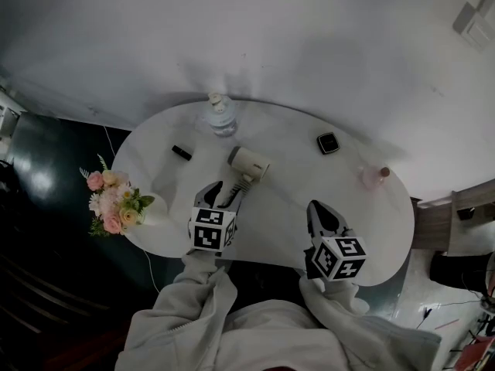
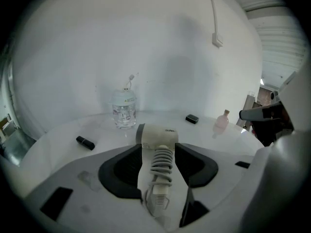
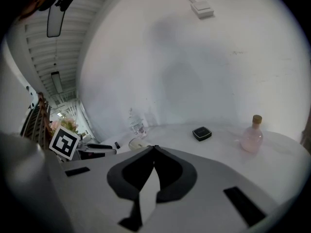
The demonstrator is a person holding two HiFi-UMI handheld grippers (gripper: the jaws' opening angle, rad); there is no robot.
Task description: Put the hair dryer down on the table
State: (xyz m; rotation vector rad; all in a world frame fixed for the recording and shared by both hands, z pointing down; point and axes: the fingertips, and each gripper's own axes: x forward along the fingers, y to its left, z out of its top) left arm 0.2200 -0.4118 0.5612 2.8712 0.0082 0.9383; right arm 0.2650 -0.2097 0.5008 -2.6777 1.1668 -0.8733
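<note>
The white hair dryer [image 1: 249, 162] lies on the white oval table [image 1: 302, 184], barrel toward the wall and handle toward me. In the left gripper view its cord-wrapped handle [image 2: 160, 164] lies on the table in the gap between the jaws, with the barrel [image 2: 158, 135] just past the tips. My left gripper [image 1: 220, 194] [image 2: 158, 148] stands open around the handle, and white table shows on both sides of the cord. My right gripper [image 1: 321, 211] [image 3: 154, 147] hangs over the table's front right, shut with its tips together and nothing between them.
A water bottle [image 1: 221, 114] stands at the back by the wall. A black lipstick [image 1: 182, 152] lies to the left, a black compact [image 1: 328, 143] and a pink bottle [image 1: 373, 175] to the right. A flower bouquet [image 1: 114, 199] sits at the table's left edge.
</note>
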